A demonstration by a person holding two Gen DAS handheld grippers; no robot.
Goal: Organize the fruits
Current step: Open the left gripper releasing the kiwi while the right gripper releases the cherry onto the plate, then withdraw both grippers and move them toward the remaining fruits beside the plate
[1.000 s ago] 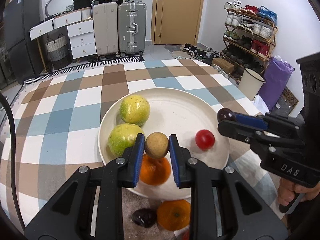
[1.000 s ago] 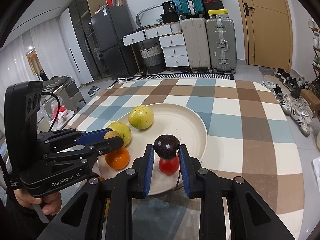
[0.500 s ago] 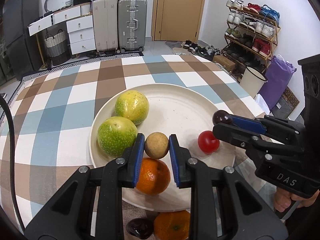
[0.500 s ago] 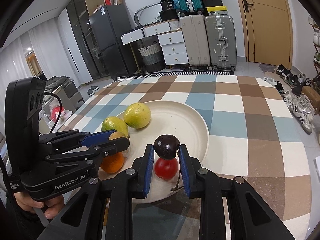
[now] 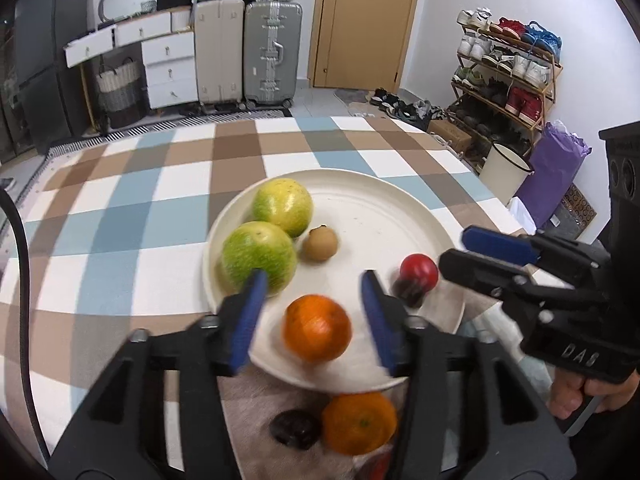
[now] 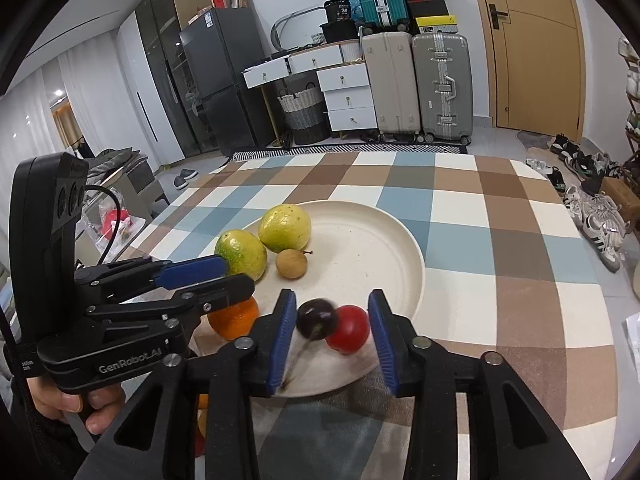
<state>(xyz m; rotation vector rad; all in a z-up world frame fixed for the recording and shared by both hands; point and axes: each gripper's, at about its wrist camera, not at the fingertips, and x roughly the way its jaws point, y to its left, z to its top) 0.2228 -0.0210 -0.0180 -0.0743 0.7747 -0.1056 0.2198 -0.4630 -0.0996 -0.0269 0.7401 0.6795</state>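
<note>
Two fruits point(image 5: 332, 426) off the plate point(image 5: 400, 216) show only from the left wrist.

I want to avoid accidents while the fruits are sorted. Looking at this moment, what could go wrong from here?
1. The dark cherry lies near the plate edge beside the red fruit; the right gripper jaws have just been opening, so it might roll off.
2. The open left gripper hangs over the orange and could nudge it toward the rim.
3. A second orange and a dark fruit lie off the plate and may be overlooked.
</note>
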